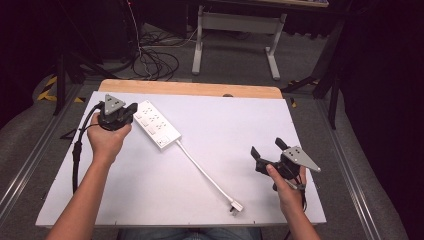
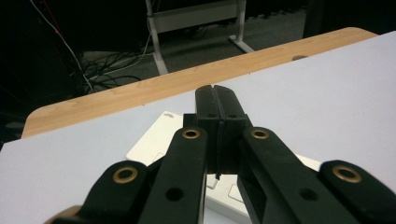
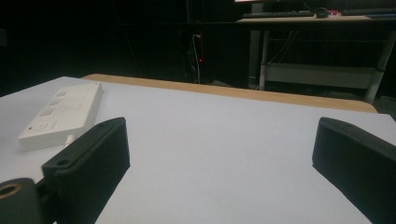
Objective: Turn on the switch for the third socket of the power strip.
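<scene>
Jaws pressed flat together with nothing between them: that is how we see the left gripper (image 1: 131,112) in its own view, its black pads meeting in a thin seam above the near end of the white rectangular plastic power strip (image 1: 156,124). From the high view we find that gripper held in the left hand (image 1: 106,140) at the far left of the pale grey tabletop (image 1: 240,125), just beside the strip's far end, though we cannot tell whether it touches the strip. The strip lies at a slant on the left half of the table, and its white cable (image 1: 200,167) runs toward the near edge, ending in a white plug (image 1: 236,206) that lies flat there. We see the right gripper (image 1: 265,148) well apart from all this, held in the right hand (image 1: 287,187) at the table's near right; its two black jaws stand wide apart, empty, over bare tabletop. In the right gripper view the strip (image 3: 63,114) lies off to the left beyond that gripper's left jaw.
</scene>
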The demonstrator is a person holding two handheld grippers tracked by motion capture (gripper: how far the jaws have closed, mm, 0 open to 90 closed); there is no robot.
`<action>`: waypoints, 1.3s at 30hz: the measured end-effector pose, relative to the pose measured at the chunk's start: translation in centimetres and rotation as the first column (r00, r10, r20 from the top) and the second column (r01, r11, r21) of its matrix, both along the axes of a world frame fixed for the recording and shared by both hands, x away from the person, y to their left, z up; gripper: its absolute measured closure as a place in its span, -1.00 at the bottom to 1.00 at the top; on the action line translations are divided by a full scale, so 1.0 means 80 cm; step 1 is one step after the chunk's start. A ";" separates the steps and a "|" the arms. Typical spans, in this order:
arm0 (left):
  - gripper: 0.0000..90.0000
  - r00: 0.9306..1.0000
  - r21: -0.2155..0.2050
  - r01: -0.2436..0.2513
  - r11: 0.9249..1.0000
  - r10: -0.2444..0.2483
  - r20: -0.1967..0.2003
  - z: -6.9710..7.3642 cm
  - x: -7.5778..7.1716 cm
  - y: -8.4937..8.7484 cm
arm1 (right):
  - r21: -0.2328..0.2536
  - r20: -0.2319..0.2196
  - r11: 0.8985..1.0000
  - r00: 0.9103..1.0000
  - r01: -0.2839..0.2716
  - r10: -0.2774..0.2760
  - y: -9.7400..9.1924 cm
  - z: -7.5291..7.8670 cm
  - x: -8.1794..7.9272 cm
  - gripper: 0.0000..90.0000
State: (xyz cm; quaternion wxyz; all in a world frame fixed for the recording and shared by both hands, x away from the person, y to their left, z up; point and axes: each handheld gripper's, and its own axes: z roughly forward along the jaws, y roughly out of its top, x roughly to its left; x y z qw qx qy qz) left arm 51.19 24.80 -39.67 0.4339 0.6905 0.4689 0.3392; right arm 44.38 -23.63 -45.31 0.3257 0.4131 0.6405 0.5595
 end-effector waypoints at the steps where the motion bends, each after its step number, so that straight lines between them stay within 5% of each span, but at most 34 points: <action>1: 1.00 1.000 0.004 -0.001 1.000 0.001 0.000 0.001 0.002 0.000 | -0.001 0.002 1.000 1.000 -0.002 0.002 0.000 0.000 0.000 -0.90; 39: 1.00 0.991 0.070 -0.031 0.997 0.040 -0.125 -0.021 0.059 -0.002 | 0.000 -0.010 1.000 1.000 -0.004 0.004 0.000 -0.002 0.002 -0.90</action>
